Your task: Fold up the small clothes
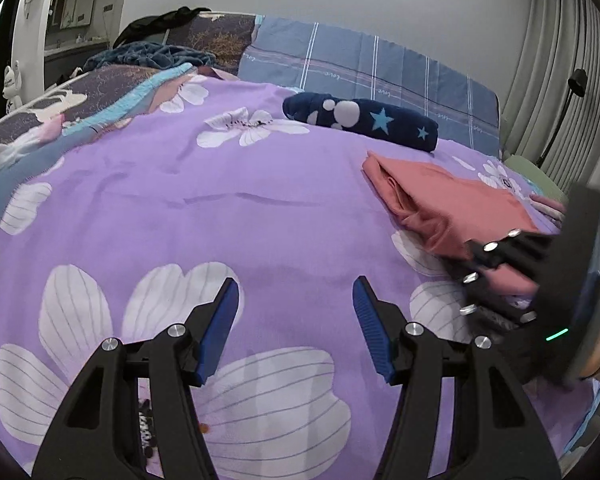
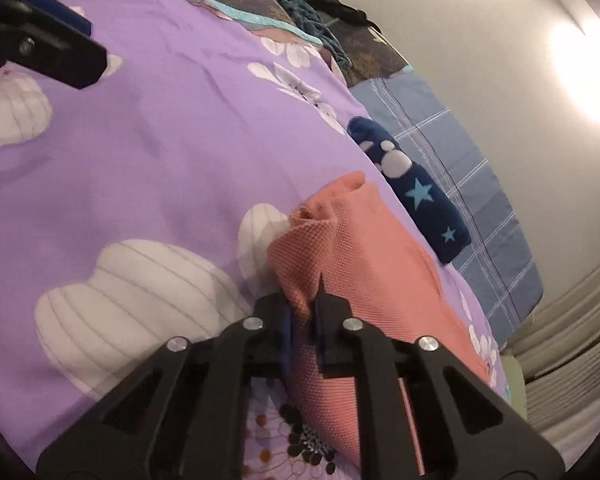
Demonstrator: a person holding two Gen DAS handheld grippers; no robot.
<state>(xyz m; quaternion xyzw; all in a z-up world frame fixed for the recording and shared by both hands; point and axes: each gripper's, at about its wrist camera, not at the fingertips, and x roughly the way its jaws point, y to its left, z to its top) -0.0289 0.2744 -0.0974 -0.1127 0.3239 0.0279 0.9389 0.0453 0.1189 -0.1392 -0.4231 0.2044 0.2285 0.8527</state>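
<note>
A folded salmon-pink garment [image 1: 452, 204] lies on the purple flowered bedspread [image 1: 220, 200] at the right. My right gripper [image 2: 304, 300] is shut on the near edge of the pink garment [image 2: 364, 256]; it shows in the left wrist view [image 1: 500, 276] at the garment's near end. My left gripper [image 1: 296, 300] is open and empty, hovering over the bedspread to the left of the garment. A folded navy garment [image 1: 364, 120] with stars and white dots lies beyond the pink one, near the pillow.
A blue plaid pillow [image 1: 380, 72] lies at the bed's head. A dark teal blanket [image 1: 148, 54] is heaped at the far left corner. Grey curtains [image 1: 560, 60] hang at the right. A patterned cloth [image 2: 296, 440] lies under the pink garment.
</note>
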